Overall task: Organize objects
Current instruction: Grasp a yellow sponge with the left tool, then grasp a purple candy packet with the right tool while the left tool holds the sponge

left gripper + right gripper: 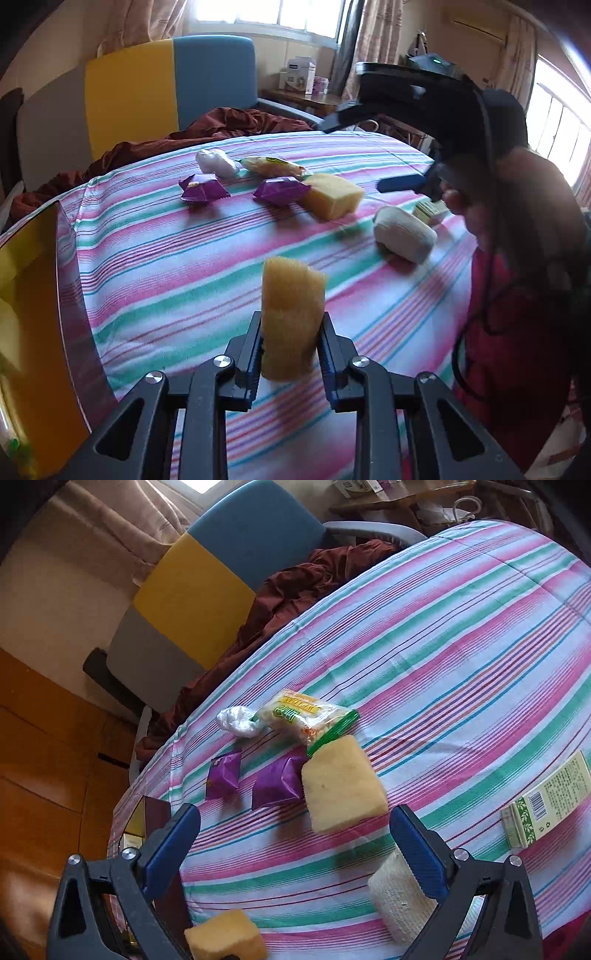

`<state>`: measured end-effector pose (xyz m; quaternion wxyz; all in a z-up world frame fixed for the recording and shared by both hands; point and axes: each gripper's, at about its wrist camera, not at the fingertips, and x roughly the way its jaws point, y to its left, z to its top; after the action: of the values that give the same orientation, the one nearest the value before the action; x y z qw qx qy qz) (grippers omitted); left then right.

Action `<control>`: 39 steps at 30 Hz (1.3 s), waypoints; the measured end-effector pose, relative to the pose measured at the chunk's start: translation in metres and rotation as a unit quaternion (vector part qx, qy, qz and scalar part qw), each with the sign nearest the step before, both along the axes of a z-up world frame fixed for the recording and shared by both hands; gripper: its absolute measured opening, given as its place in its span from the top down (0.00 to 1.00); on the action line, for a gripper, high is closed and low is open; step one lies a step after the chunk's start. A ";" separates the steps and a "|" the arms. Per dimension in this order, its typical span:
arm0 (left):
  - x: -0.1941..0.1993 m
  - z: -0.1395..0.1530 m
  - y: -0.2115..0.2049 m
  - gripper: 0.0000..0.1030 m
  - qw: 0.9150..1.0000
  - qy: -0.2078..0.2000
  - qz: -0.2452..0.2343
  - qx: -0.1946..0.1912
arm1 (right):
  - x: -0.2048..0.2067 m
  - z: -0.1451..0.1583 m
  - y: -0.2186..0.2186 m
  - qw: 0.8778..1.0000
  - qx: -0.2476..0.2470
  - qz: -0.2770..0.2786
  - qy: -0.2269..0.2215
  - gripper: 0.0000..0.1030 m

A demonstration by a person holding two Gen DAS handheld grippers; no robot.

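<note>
The left gripper (pixel 291 332) at the bottom centre of its view clenches an upright yellow sponge (pixel 291 317), angled down over the striped bedspread (pixel 166 258). The right gripper (pixel 295 834) points steeply down with jaws spread wide and empty, hovering above a second yellow sponge (pixel 341 786) mid-frame, with a white mesh roll (pixel 399 901) by its right finger and two purple packets (pixel 275 781) further left

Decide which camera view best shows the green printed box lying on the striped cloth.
The right wrist view: the green printed box lies there unobstructed, barcode visible. The left wrist view shows only a blurred corner behind the right gripper.
</note>
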<state>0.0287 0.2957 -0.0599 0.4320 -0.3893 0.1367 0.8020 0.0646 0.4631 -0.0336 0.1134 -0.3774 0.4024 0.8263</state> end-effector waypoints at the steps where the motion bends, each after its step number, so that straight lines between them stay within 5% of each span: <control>1: 0.002 0.000 -0.003 0.75 1.000 0.002 -0.002 -0.001 | -0.002 0.000 -0.003 1.000 0.005 0.010 -0.002 0.00; 7: 0.002 0.001 -0.017 0.76 1.000 -0.007 0.003 0.007 | -0.018 -0.004 -0.028 0.996 0.052 0.065 -0.037 0.00; 13: 0.018 0.001 -0.034 0.76 1.000 0.007 -0.013 0.003 | -0.036 -0.016 -0.060 0.982 0.107 0.129 -0.090 0.13; 15: 0.020 0.001 -0.038 0.76 1.000 0.013 -0.020 0.001 | -0.041 -0.015 -0.073 0.978 0.116 0.152 -0.088 0.23; 18: 0.018 -0.001 -0.039 0.76 1.000 0.011 -0.025 0.004 | -0.056 -0.004 -0.094 0.975 0.116 0.176 -0.067 0.26; 23: 0.017 -0.003 -0.039 0.76 0.999 0.011 -0.032 0.010 | -0.108 0.007 -0.109 0.976 0.124 0.168 -0.069 0.26; 30: 0.004 -0.009 -0.047 0.75 0.999 -0.016 -0.022 0.024 | -0.177 -0.031 -0.092 0.971 0.122 0.137 -0.154 0.27; 32: 0.003 -0.010 -0.048 0.75 0.999 -0.021 -0.023 0.026 | -0.187 -0.044 -0.089 0.966 0.126 0.142 -0.176 0.39; 33: 0.003 -0.010 -0.048 0.75 0.999 -0.021 -0.025 0.027 | -0.188 -0.045 -0.090 0.963 0.145 0.144 -0.176 0.56; 35: 0.004 -0.010 -0.048 0.75 0.999 -0.021 -0.027 0.029 | -0.185 -0.042 -0.092 0.961 0.158 0.158 -0.161 0.66; 39: 0.005 -0.009 -0.049 0.75 0.999 -0.019 -0.029 0.030 | -0.165 -0.042 -0.107 0.947 0.187 0.208 -0.158 0.66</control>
<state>0.0335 0.2465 -0.0687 0.4686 -0.3876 0.1157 0.7853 -0.1003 0.3559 -0.0753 0.0698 -0.5508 0.1304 0.8214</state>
